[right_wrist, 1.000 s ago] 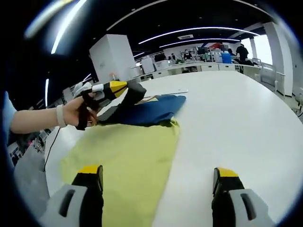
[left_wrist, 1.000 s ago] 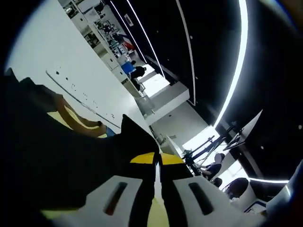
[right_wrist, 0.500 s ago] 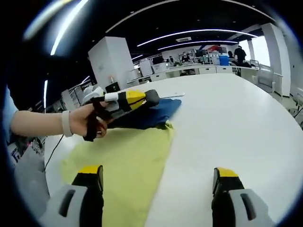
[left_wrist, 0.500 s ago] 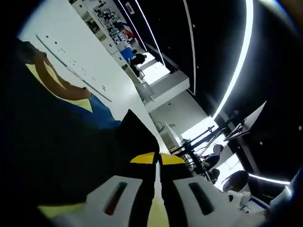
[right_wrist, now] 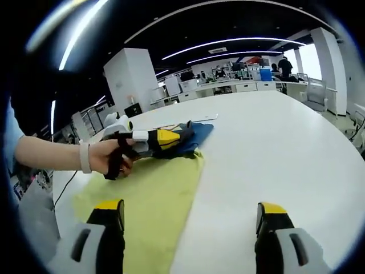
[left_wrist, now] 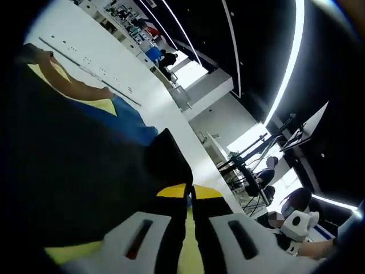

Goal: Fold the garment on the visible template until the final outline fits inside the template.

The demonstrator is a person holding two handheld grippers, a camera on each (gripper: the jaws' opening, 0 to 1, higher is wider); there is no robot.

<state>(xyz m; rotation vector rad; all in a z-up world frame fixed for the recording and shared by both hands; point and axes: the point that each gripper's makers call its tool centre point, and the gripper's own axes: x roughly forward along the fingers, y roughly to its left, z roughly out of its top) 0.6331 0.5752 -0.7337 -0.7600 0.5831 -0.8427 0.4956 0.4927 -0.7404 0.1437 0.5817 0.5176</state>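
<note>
A dark blue garment point(right_wrist: 197, 133) with a yellow collar point(left_wrist: 85, 97) lies bunched at the far end of the yellow template sheet point(right_wrist: 154, 191) on the white table point(right_wrist: 285, 142). My left gripper point(left_wrist: 189, 192) is shut on a dark fold of the garment point(left_wrist: 85, 171), which hangs in front of its jaws. In the right gripper view, a hand point(right_wrist: 111, 157) holds the left gripper point(right_wrist: 171, 137) low over the garment's near edge. My right gripper point(right_wrist: 189, 208) is open over the template's near end, with nothing between its jaws.
A thin white strip point(right_wrist: 199, 119) lies on the table just beyond the garment. Wide bare table stretches to the right. Desks and people point(right_wrist: 285, 63) stand far behind, and seated people point(left_wrist: 262, 182) are off to one side.
The left gripper has come down and to the right with the garment fold, from raised above the table to low over it. The right gripper has stayed put.
</note>
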